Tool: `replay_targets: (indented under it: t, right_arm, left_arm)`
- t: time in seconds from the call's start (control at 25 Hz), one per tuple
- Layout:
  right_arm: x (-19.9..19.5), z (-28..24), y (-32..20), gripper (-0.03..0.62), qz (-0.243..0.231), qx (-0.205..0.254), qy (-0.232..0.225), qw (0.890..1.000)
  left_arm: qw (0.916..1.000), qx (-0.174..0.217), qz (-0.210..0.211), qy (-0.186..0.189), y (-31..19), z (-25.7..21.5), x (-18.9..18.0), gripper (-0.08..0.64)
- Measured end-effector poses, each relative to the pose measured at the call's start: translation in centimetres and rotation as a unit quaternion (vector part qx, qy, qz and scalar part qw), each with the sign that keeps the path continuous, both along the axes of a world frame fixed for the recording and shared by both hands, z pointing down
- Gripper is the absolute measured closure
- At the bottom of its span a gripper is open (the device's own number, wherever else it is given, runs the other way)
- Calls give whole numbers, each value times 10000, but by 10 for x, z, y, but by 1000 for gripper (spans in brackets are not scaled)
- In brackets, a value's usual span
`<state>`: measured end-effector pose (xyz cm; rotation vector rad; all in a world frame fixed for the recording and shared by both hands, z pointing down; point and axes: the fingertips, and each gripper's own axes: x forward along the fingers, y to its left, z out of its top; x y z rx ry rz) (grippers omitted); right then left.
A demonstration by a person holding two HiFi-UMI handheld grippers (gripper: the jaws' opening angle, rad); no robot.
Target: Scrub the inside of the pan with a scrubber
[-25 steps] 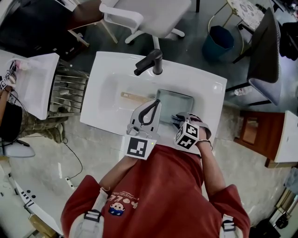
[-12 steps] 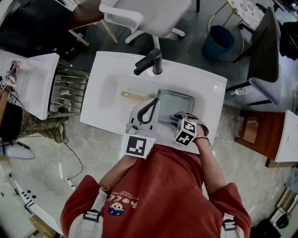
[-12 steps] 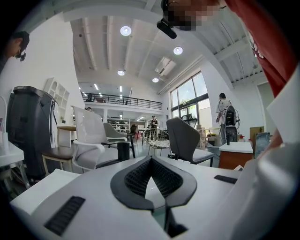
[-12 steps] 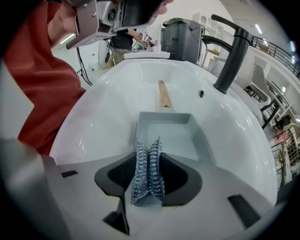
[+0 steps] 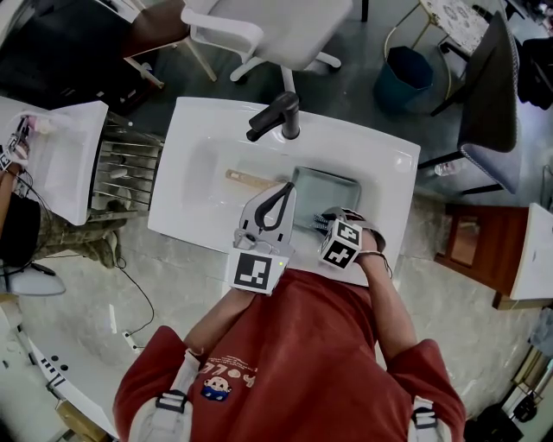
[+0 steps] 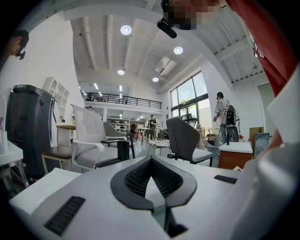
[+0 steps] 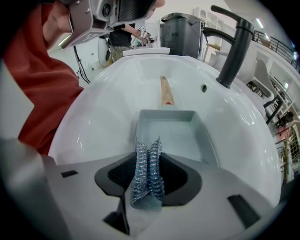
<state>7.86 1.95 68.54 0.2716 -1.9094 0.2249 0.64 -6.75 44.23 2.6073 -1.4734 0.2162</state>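
A grey rectangular pan (image 5: 333,192) with a wooden handle (image 5: 246,179) lies in the white sink (image 5: 199,116). In the right gripper view the pan (image 7: 171,131) is just ahead of my right gripper (image 7: 149,145), which is shut on a silvery mesh scrubber (image 7: 147,171). The scrubber hangs above the pan's near edge, and I cannot tell whether it touches. In the head view my right gripper (image 5: 324,223) is at the pan's near-left corner. My left gripper (image 5: 283,192) hovers over the pan's left edge, shut and empty. Its own view has the left gripper (image 6: 150,158) pointing out at the room.
A black faucet (image 5: 275,115) stands at the sink's back rim, reaching over the basin. A metal rack (image 5: 125,168) and a white counter (image 5: 65,151) lie to the left. Behind the sink are a white office chair (image 5: 276,26) and a teal bin (image 5: 403,73).
My right gripper with the scrubber has shifted slightly left and back toward the pan's near edge. The left gripper has hardly moved.
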Motion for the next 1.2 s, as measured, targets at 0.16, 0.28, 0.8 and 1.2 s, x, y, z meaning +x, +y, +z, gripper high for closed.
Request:
replay_targets:
  t: [0.16,0.28,0.8,1.2]
  right_arm:
    - [1,0,-1,423,34,-13,-5,10000]
    - [3,0,-8,423,42,102,48,9999]
    - [18,7,-60,423,-12,841,488,9953]
    - [25,9,-95,425,76,1452,701,9869]
  left_arm:
    - [10000,-12,22,-4,0,1,1,546]
    - [10000,-13,21,27,1,1,2,546]
    - [10000,-6,-42,46,1,1,-4,546]
    - [10000,8,-52,49,2,-1,-5,546]
